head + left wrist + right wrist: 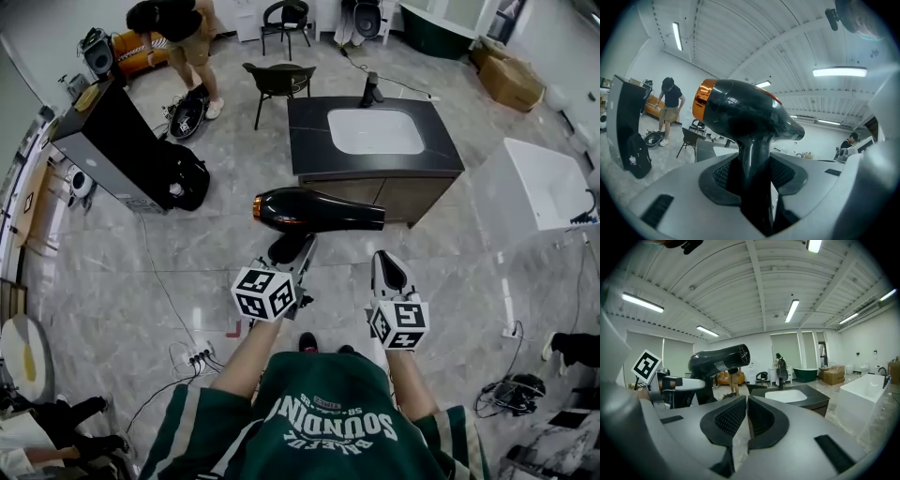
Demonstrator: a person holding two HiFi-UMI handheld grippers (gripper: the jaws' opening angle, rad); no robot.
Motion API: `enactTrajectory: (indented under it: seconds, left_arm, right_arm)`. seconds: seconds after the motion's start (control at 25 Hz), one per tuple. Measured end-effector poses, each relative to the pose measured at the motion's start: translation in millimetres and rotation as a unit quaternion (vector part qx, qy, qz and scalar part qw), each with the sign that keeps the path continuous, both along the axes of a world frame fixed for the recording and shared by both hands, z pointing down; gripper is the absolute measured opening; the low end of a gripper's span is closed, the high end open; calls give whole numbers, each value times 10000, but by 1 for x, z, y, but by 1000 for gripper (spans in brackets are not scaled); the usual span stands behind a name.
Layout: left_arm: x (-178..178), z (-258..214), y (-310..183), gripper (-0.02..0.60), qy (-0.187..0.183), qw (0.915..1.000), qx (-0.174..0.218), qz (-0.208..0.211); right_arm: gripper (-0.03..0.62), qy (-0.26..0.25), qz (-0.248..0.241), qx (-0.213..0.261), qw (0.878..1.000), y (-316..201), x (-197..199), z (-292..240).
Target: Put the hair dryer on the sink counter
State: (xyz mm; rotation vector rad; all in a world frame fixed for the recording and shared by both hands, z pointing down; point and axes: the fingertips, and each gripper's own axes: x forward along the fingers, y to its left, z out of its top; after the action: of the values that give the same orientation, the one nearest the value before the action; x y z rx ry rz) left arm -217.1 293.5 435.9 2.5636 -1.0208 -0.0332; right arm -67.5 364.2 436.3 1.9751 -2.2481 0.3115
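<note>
Jaws of the left gripper [296, 251] pinch the hair dryer [319, 208] handle; right gripper [388, 265] jaws seem pressed together, empty. Carry it level to the desk [314, 141] ahead.

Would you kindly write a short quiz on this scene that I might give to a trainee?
1. What do the left tongs grip? A) the hair dryer B) a chair C) a cardboard box
2. True or false: the hair dryer already rests on the sink counter.
3. Which tongs hold nothing?
Key: 1. A, by its handle. 2. False: it is held in the air, short of the counter. 3. The right tongs.
</note>
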Motion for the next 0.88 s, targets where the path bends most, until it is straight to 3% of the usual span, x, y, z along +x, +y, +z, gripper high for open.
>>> enactTrajectory:
  seconds: [0.52, 0.88]
  left_arm:
    - [8, 3, -11, 175, -19, 10000, -72, 9]
    - [26, -1, -15, 175, -98, 9992, -100, -366]
  right_arm:
    - [44, 17, -36, -15, 10000, -12, 6, -2]
    - [44, -43, -354, 24, 9994, -30, 36, -8]
